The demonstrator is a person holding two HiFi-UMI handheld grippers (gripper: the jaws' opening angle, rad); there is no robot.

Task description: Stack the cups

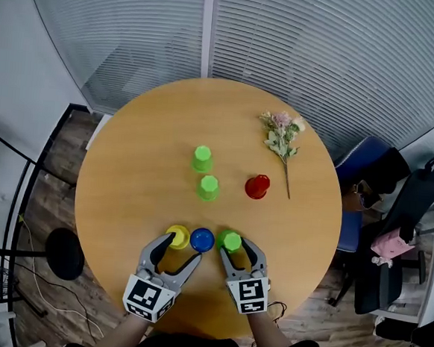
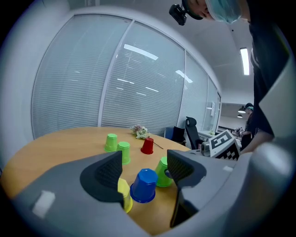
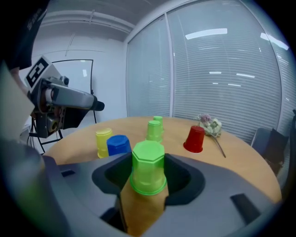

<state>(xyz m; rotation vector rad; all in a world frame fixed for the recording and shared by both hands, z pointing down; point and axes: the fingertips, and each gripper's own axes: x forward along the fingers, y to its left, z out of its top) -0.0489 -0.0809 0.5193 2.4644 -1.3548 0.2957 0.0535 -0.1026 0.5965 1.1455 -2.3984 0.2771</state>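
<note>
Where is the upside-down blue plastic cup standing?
Head view: the blue cup stands by the near edge of the wooden table, between a yellow plastic cup at left and a green plastic cup at right.

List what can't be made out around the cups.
- Yellow cup: left gripper view, mostly behind the left gripper's jaw.
- Nearest green cup: right gripper view, unclear whether the right gripper's jaws press it.
- Flowers: head view, too small for detail.

Plastic cups (slightly glossy), table of smooth matt wood
</note>
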